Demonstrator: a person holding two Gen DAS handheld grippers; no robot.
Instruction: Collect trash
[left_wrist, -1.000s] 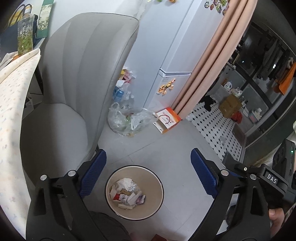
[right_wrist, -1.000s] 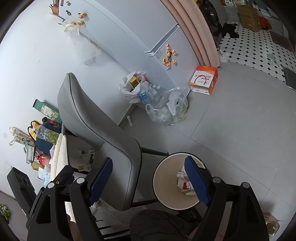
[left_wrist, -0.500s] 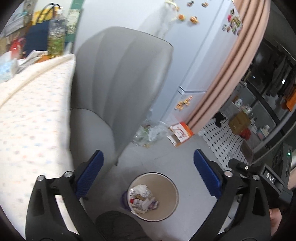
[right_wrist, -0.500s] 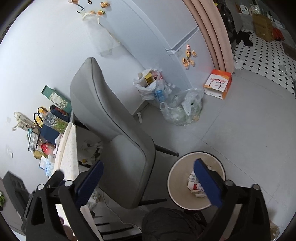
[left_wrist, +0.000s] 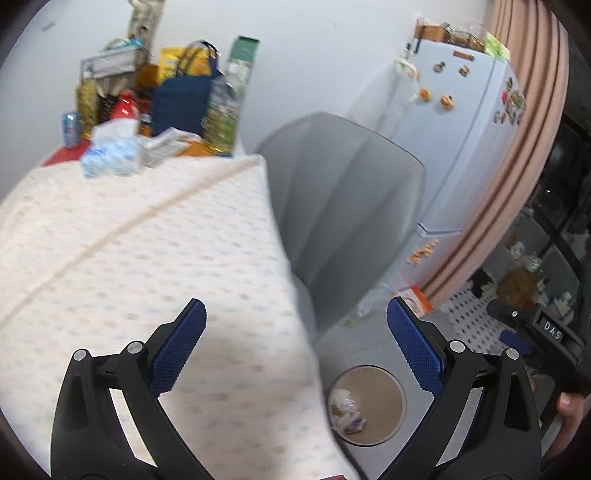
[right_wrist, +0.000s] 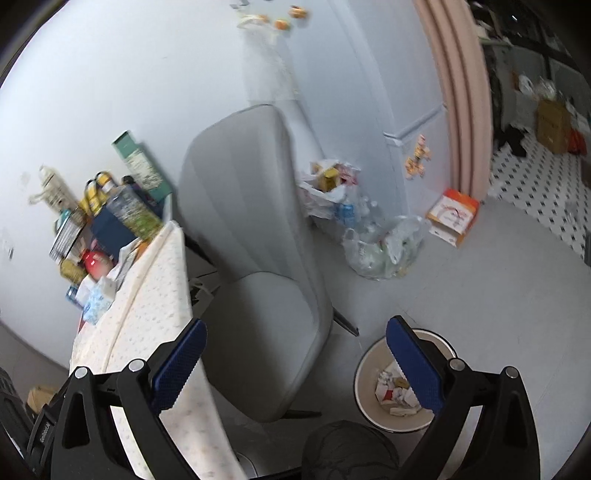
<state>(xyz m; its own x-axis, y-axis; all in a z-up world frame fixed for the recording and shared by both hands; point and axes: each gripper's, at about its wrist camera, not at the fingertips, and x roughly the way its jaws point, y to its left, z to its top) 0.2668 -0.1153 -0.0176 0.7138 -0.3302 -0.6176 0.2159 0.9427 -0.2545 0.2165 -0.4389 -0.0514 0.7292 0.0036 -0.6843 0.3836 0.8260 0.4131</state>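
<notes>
Left gripper (left_wrist: 295, 347) spread wide with nothing between the blue pads (left_wrist: 177, 350), angled down over the dotted tablecloth (left_wrist: 147, 258). Right gripper (right_wrist: 293, 363) likewise gaping and empty-handed. Down on the floor, round waste bin (right_wrist: 364, 373) with crumpled paper and wrapper trash (right_wrist: 393, 387) sitting inside it. In the right wrist view, sat low and right, partly hidden behind the right-hand pad rather than in the gap. In the left wrist view, same bin (left_wrist: 397, 398) below the right-hand pad, beside the table edge, well under the jaws. A bit of a hand (left_wrist: 569, 404) poking in at the far right edge there.

Further out, grey upholstered chair (right_wrist: 258, 258) pulled up beside the table. Past that, clear plastic bag of bottles (right_wrist: 384, 247) on the floor near an orange and white box (right_wrist: 454, 216). At the back, white fridge (left_wrist: 461, 147) dotted with magnets, pink curtain (right_wrist: 465, 92) next to it. Far end of the table piled with clutter: tissue pack (left_wrist: 110, 155), navy tote bag (left_wrist: 184, 99), red jar-ish thing, kinda blurry.
</notes>
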